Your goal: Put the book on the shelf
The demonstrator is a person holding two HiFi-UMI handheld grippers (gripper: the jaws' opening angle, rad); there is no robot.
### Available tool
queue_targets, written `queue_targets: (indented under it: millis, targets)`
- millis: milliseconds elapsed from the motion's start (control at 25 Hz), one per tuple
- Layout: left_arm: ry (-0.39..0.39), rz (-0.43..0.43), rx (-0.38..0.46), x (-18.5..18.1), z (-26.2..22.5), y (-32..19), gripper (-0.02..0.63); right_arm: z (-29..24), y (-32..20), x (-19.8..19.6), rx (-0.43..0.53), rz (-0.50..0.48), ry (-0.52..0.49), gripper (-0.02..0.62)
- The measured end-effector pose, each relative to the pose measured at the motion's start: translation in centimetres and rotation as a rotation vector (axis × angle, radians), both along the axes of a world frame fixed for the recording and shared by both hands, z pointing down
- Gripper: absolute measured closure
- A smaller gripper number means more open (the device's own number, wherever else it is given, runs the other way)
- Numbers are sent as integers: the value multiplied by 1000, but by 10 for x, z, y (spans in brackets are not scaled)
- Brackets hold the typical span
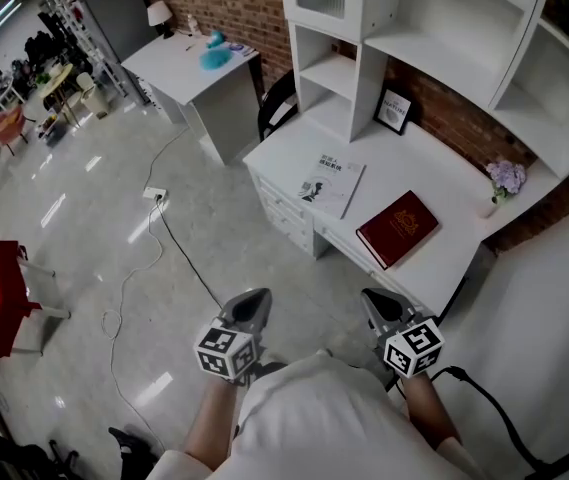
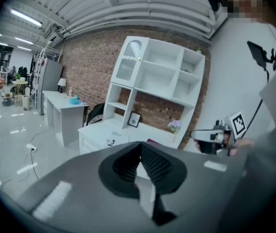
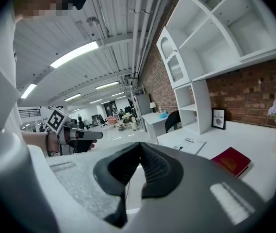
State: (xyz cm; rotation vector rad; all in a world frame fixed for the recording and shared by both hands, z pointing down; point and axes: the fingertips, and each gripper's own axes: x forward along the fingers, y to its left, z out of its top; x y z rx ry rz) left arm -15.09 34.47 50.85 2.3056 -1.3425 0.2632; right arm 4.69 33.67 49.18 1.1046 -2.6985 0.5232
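Observation:
A dark red book lies flat on the white desk, with a white paperback to its left. The white shelf unit rises above the desk with bare compartments. My left gripper and right gripper hang side by side in front of the desk, both shut with nothing in them, well short of the books. In the right gripper view the red book lies ahead to the right, beyond the closed jaws. The left gripper view shows its jaws closed too.
A framed picture leans at the back of the desk. A small vase of purple flowers stands at the desk's right end. A second white desk is at the far left. A power strip and cable trail over the floor.

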Motion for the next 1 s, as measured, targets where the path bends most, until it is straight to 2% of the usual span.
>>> queue_targets:
  millis: [280,560,760,1000]
  targets:
    - [-12,-35,-28,-1,12,-6,598,12,-6,17,-25,-29,-19,594]
    - [-35,-30,-23,-13,14,-38,598,24,-26,8,-42,-20,-25,594]
    - [-70,23,-11,-24,17,-73,598,28,-56,-6,-42,13,-15,594]
    - [-71,86,-26,-41,22,-123,598,27,-105,-30,-61,67,1,594]
